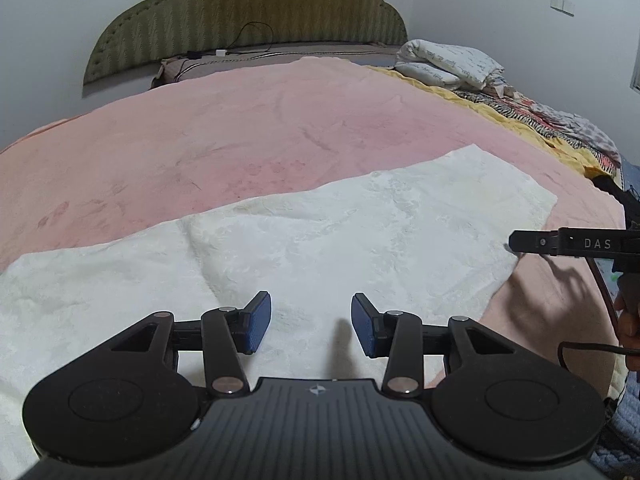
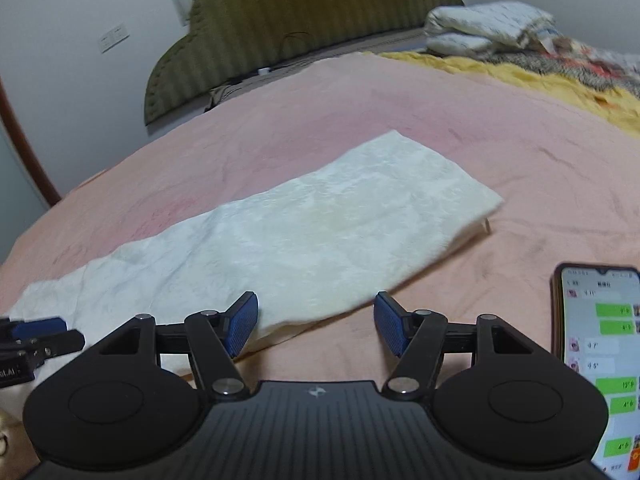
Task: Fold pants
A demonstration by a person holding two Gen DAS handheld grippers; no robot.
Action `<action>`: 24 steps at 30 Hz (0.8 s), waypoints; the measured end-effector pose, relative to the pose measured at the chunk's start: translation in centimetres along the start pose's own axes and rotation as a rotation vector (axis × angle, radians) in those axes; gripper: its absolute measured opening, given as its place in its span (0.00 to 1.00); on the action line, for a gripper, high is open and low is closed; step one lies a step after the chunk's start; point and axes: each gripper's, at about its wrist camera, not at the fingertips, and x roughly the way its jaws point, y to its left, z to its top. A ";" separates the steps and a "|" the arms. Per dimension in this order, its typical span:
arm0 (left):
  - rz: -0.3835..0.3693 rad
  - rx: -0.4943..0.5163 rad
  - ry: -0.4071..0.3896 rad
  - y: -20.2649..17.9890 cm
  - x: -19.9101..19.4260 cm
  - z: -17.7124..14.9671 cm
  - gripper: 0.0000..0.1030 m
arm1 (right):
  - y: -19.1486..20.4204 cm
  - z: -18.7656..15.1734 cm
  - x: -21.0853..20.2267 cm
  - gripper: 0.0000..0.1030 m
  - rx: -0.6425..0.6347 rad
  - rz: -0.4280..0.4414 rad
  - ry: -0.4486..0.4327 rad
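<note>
1. A bed (image 1: 200, 128) under a pink blanket (image 2: 500, 152), bare beyond the white pants (image 1: 320, 232) folded lengthwise across it.
2. Left claw (image 1: 311, 326) half open, empty, above the pants.
3. Right claw (image 2: 316, 326) open wider, empty, at the pants' near edge.
4. Only the right view shows a lit phone (image 2: 596, 360) (far right).

Pants (image 2: 304, 236): cream-white w/ faint embossed flower pattern. Blanket (image 1: 180, 152) under them: pink, w/ darker paw prints. Headboard (image 1: 248, 12): olive green, striped. Yellow cover (image 2: 520, 76) at bed's far right edge. Gripper pads (image 1: 256, 326): blue; frames black.
</note>
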 end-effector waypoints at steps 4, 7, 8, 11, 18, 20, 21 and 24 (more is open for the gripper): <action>0.006 0.002 0.005 -0.1 -0.1 0.1 0.50 | -2.2 0.0 0.1 0.62 0.109 -0.009 0.005; 0.016 -0.005 0.002 0.0 -0.2 0.3 0.53 | -3.5 0.1 0.3 0.62 0.190 -0.018 0.001; 0.015 -0.011 0.001 0.0 -0.2 0.3 0.55 | -3.8 0.1 0.3 0.62 0.204 -0.011 -0.002; 0.012 -0.034 0.004 0.2 -0.1 0.5 0.59 | -4.3 0.7 0.8 0.63 0.242 -0.005 -0.031; 0.036 -0.066 0.027 0.7 0.3 0.9 0.59 | -7.1 2.7 4.0 0.55 0.403 0.028 -0.149; 0.043 -0.079 0.028 1.0 0.4 1.1 0.59 | -7.7 3.2 4.6 0.32 0.440 0.004 -0.154; 0.040 -0.086 0.029 1.1 0.5 1.3 0.59 | -8.1 3.2 4.9 0.25 0.466 0.010 -0.158; 0.026 -0.118 0.035 1.7 0.7 1.8 0.59 | -8.5 3.2 5.0 0.16 0.490 0.039 -0.176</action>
